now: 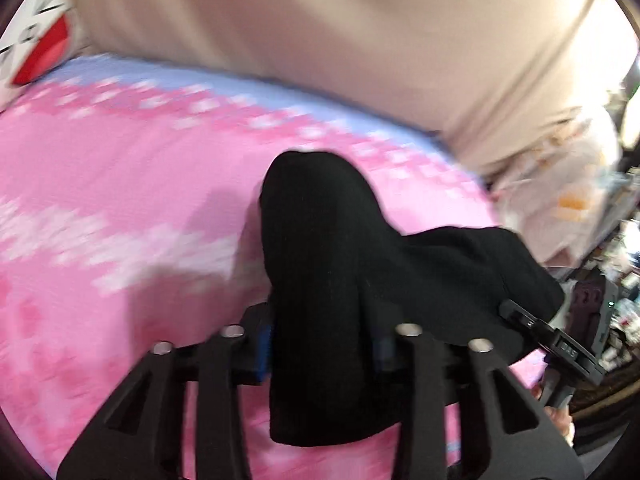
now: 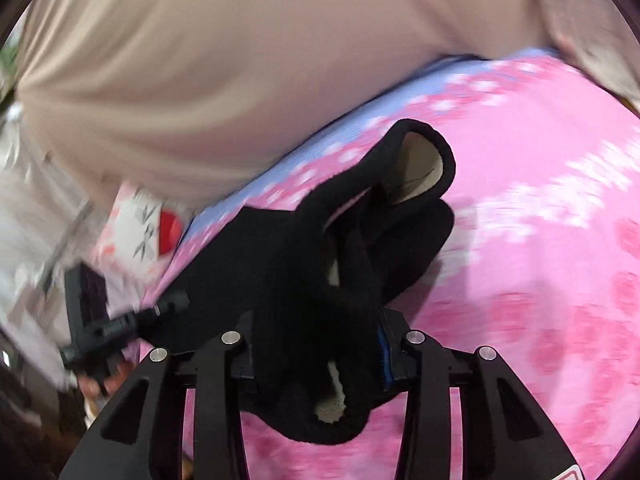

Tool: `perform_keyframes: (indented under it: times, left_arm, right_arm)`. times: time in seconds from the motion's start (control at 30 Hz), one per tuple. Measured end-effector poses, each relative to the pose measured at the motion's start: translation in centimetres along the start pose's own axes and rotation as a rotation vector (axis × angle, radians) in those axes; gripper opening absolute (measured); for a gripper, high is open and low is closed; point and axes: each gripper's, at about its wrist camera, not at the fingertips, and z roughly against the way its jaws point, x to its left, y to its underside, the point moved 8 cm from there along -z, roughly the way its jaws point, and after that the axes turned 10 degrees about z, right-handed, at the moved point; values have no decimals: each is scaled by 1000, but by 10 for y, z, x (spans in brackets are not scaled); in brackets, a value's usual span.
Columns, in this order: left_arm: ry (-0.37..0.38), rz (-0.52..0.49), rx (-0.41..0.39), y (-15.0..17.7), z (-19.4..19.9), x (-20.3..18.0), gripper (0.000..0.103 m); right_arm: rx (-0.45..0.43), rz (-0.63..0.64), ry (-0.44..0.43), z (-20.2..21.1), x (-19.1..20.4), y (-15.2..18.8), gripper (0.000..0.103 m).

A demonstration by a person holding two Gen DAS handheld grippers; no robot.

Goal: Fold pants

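Observation:
The black pants (image 1: 320, 264) hang lifted over a pink flowered bedspread (image 1: 120, 184). My left gripper (image 1: 324, 348) is shut on a thick fold of the black cloth, which bulges up and droops below the fingers. My right gripper (image 2: 316, 348) is shut on another bunch of the pants (image 2: 340, 240); a pale lining shows inside the open hem. The right gripper also shows in the left wrist view (image 1: 556, 344) at the right, holding the cloth's far end. The left gripper shows in the right wrist view (image 2: 120, 324) at the left. Both views are blurred by motion.
The person's beige top (image 1: 340, 28) fills the upper part of both views, close behind the bed. A white cushion with a red patch (image 1: 40, 48) lies at the bed's edge. Cluttered bags and shelves (image 1: 580, 200) stand at the right.

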Motion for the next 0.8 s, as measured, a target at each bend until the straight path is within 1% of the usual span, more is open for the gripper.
perform_keyframes:
  times: [0.03, 0.07, 0.1, 0.13, 0.17, 0.2, 0.23, 0.27, 0.3, 0.33, 0.37, 0.4, 0.43, 0.47, 0.5, 0.53, 0.57, 0.6, 0.63, 0.67, 0.7, 0.73, 0.77, 0.8]
  left_arm:
    - [-96, 4, -4, 6, -2, 22, 62]
    - [-220, 2, -40, 10, -3, 43, 60]
    - [-372, -23, -80, 15, 2, 64, 60]
    - [-413, -43, -94, 17, 7, 68, 60]
    - [-412, -50, -108, 17, 15, 69, 60]
    - [-384, -48, -125, 15, 23, 63, 60]
    - [-336, -45, -155, 7, 32, 50, 61]
    - [-306, -53, -180, 0, 37, 38, 64]
    - [-285, -74, -204, -9, 40, 25, 80]
    - [-268, -115, -232, -22, 34, 2, 98]
    - [-273, -148, -257, -33, 22, -19, 98]
    - [-286, -167, -264, -39, 10, -29, 98]
    - [-300, -194, -253, -44, -7, -37, 98]
    - [-332, -226, -228, -48, -30, -42, 98]
    - [-407, -250, -187, -54, -63, -38, 98]
    - [-468, -256, -153, -57, -86, -25, 98]
    - [-515, -250, -123, -59, -105, -13, 98]
    - [-523, -225, -78, -58, -121, -3, 98]
    - [-486, -166, -19, -56, -129, 4, 98]
    - [-446, -121, -14, -60, -127, 7, 98]
    - [-444, -119, -38, -66, -124, 7, 98]
    - [-457, -127, -47, -68, -123, 8, 98]
    - [-461, -129, -39, -67, -124, 8, 98]
    - [-461, -127, -30, -65, -126, 8, 98]
  right_arm:
    - [30, 4, -6, -12, 4, 8, 44]
    - [89, -2, 16, -32, 1, 24, 51]
    - [142, -22, 72, -45, -9, 38, 54]
    - [167, -44, 111, -49, -17, 45, 60]
    - [143, -93, 109, -41, -22, 47, 60]
    - [102, -116, 135, -26, -25, 43, 60]
    - [68, -105, 187, -12, -26, 36, 60]
    - [9, -47, 282, 8, -22, 19, 61]
    - [-33, 24, 331, 22, -10, 3, 61]
    - [-50, 70, 336, 26, 1, -8, 60]
    - [-67, 125, 319, 27, 18, -21, 60]
    - [-71, 166, 297, 22, 32, -29, 60]
    - [-62, 201, 276, 13, 43, -32, 60]
    - [-35, 241, 257, -5, 53, -34, 60]
    - [4, 275, 259, -28, 53, -32, 60]
    - [49, 292, 281, -49, 46, -28, 59]
    - [104, 292, 324, -70, 28, -20, 58]
    - [150, 279, 358, -85, 12, -15, 58]
    - [190, 256, 369, -99, -4, -8, 58]
    - [162, 237, 365, -99, -6, -15, 58]
    - [170, 220, 374, -96, -4, -19, 58]
    - [154, 213, 378, -90, 4, -27, 59]
    - [121, 224, 374, -84, 11, -33, 61]
    - [102, 247, 383, -79, 14, -39, 62]
